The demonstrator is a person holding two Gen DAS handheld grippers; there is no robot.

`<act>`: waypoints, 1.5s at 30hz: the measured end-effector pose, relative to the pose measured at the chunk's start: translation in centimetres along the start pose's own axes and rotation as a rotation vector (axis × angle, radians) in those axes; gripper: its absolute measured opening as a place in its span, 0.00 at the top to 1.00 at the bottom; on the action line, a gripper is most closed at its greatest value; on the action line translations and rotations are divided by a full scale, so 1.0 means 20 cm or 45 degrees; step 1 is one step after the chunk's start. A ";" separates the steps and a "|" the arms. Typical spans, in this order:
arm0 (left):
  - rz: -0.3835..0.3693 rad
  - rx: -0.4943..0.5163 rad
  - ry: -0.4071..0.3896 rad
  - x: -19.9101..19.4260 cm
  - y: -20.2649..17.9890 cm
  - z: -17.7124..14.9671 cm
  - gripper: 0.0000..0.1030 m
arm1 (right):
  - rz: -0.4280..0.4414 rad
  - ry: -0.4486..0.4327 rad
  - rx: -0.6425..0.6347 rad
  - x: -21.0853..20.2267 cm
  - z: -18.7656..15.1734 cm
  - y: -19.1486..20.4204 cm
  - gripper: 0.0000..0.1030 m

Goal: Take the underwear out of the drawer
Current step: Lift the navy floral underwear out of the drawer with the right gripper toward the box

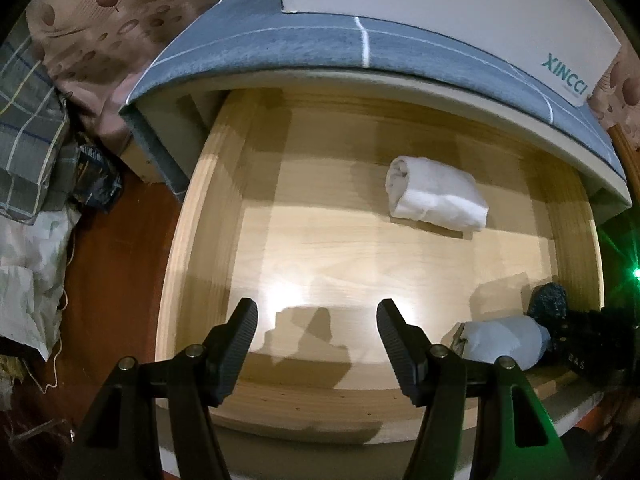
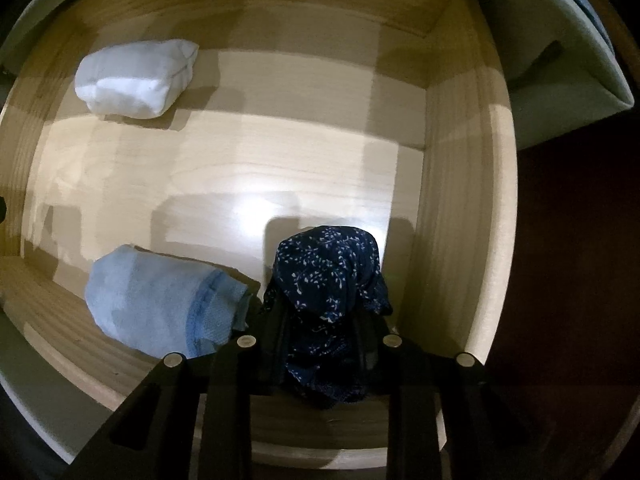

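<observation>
The drawer (image 2: 452,184) stands pulled out, its pale wood floor lit by a bright glare ahead of both grippers. Three rolled garments show in it.

The white roll (image 1: 436,198) lies well ahead of the left gripper (image 1: 316,320) and a little to its right, toward the back of the drawer. The light-blue roll (image 2: 160,312) sits against the front wall, just left of the right gripper (image 2: 326,320), close to its left finger without being caught by it.

The navy printed underwear (image 2: 328,280) is bunched between the right gripper's fingers, which are closed narrowly on it; cloth mounds above the tips and hangs below them. Whether its lower folds touch the drawer floor cannot be told. It is near the drawer's right wall, at the front corner.

The left gripper is spread wide and holds nothing, hovering over the front edge of the drawer.

Judged step: lifting the navy piece clear. To do it well, the right gripper should keep its squeeze, rise straight until the hanging cloth clears the front wall, then draw back. Drifting left risks dragging the light-blue roll. The left gripper is best kept out of the lift path, free for the white roll.
</observation>
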State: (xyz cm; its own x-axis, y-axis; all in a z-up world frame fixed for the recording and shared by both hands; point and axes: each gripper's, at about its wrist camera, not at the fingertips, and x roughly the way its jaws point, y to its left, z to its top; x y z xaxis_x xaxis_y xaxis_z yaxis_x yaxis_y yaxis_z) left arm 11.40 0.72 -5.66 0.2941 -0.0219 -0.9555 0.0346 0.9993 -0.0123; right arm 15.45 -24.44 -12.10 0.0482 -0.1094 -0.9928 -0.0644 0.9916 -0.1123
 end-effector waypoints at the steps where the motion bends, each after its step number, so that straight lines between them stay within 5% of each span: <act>1: 0.006 -0.001 0.004 0.00 0.00 0.00 0.38 | 0.000 -0.006 0.005 0.00 0.00 0.00 0.77; 32: -0.023 -0.040 -0.017 -0.02 0.04 -0.01 0.38 | 0.146 -0.190 0.115 -0.41 0.03 -0.14 0.79; 45: -0.037 -0.076 -0.022 -0.01 0.06 -0.01 0.38 | 0.172 -0.419 0.084 -0.94 0.22 -0.22 0.79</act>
State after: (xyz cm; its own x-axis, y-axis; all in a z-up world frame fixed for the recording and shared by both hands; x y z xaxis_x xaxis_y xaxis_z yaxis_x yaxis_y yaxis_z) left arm 11.21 1.98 -5.45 0.3105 -0.0511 -0.9492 -0.0136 0.9982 -0.0582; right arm 19.21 -26.44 7.31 0.3627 0.0402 -0.9310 -0.0277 0.9991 0.0323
